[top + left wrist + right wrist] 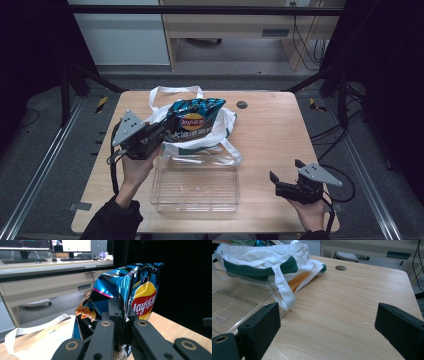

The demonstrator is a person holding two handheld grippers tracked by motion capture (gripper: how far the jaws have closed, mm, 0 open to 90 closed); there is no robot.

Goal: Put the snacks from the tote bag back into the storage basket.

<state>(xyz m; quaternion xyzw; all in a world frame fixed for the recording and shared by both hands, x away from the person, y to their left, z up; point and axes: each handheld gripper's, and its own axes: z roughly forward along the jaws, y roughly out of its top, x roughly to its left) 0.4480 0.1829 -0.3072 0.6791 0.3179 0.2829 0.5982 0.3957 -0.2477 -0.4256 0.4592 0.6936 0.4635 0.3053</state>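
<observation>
Chip bag (pixel 192 121): we're clamping it in the left gripper (pixel 161 129), lifting it off the tote (pixel 220 131). Right gripper (pixel 285 181) is idling, jaws spread. Next we're lowering it into the clear bin (pixel 196 186).

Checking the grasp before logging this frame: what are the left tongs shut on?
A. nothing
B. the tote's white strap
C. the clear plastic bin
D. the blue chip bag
D: in the left gripper view the left tongs pinch a crease of the blue chip bag, held up over the white tote.
</observation>
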